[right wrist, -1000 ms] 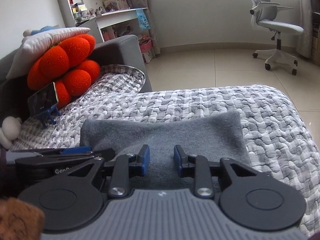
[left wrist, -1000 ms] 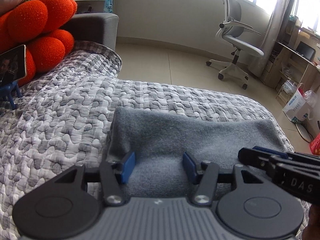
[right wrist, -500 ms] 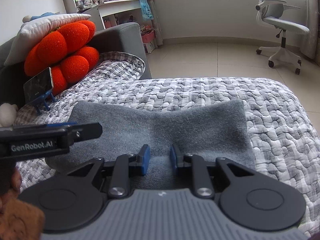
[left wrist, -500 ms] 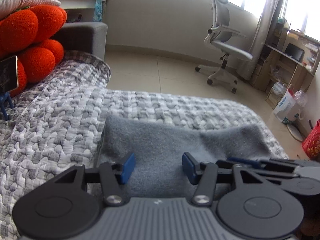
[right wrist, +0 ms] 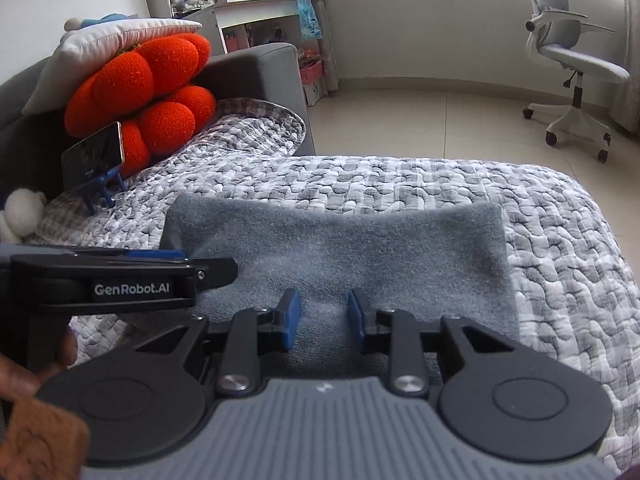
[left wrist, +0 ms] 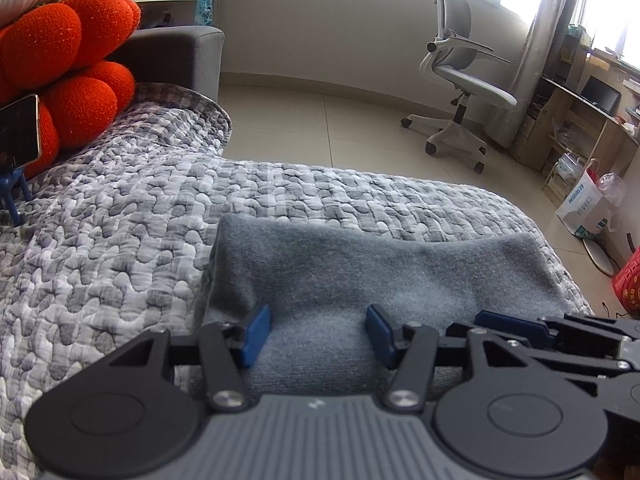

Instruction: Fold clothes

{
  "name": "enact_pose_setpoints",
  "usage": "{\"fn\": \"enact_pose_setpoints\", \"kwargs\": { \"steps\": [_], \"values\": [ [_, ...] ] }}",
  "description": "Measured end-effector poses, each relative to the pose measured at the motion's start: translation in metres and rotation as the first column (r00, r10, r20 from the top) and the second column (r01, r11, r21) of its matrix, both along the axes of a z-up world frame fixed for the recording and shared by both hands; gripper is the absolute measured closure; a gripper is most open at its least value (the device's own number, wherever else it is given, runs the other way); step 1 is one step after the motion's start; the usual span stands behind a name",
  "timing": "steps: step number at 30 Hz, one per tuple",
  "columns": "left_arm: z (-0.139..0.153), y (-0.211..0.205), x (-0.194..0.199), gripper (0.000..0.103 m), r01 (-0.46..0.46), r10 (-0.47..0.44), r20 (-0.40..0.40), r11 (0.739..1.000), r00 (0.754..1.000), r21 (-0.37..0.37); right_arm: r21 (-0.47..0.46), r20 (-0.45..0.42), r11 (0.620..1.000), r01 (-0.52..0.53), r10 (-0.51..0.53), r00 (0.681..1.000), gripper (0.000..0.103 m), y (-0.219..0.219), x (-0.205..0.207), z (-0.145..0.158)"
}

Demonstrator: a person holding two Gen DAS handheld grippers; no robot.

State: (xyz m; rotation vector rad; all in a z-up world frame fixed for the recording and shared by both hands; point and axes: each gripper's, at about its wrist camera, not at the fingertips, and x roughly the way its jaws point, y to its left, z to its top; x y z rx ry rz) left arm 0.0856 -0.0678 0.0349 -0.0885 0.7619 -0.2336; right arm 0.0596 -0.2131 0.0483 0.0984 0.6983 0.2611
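Observation:
A grey folded garment (left wrist: 380, 272) (right wrist: 340, 248) lies across the grey-and-white quilt (left wrist: 120, 240) in front of both grippers. My left gripper (left wrist: 318, 334) stands open over the garment's near edge, towards its left end, with cloth filling the gap between the blue pads. My right gripper (right wrist: 323, 320) sits over the near edge further right. Its jaws are opening, cloth lies between them, and the pads do not pinch it. Each gripper shows side-on in the other's view: the left gripper (right wrist: 208, 274) and the right gripper (left wrist: 492, 322). A hand (right wrist: 40, 360) holds the left one.
An orange plush cushion (right wrist: 152, 92) and a phone on a blue stand (right wrist: 94, 152) sit at the quilt's far left by the grey sofa arm (left wrist: 180, 52). Beyond the quilt's edge are tiled floor, an office chair (left wrist: 460, 76), a desk and bags (left wrist: 580, 208).
The right gripper's jaws narrowed over the cloth and have widened again. Both grippers shifted only slightly, and the garment lies as before.

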Motion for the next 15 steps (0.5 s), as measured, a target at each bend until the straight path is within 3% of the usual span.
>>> {"fn": "enact_pose_setpoints", "kwargs": {
  "steps": [5, 10, 15],
  "values": [
    [0.006, 0.003, -0.004, 0.049, -0.013, 0.013, 0.038, 1.000, 0.999, -0.002, 0.028, -0.007, 1.000, 0.008, -0.008, 1.000, 0.072, -0.004, 0.001, 0.000],
    [0.017, 0.009, -0.013, 0.049, 0.003, 0.000, 0.103, 1.000, 0.995, -0.031, 0.060, 0.056, 0.997, 0.042, -0.046, 0.997, 0.071, -0.016, -0.012, 0.014],
    [0.010, 0.002, -0.015, 0.048, 0.040, -0.040, 0.070, 0.999, 0.997, 0.003, 0.055, -0.021, 0.993, 0.101, -0.100, 0.995, 0.071, -0.033, -0.008, 0.003]
  ]
}}
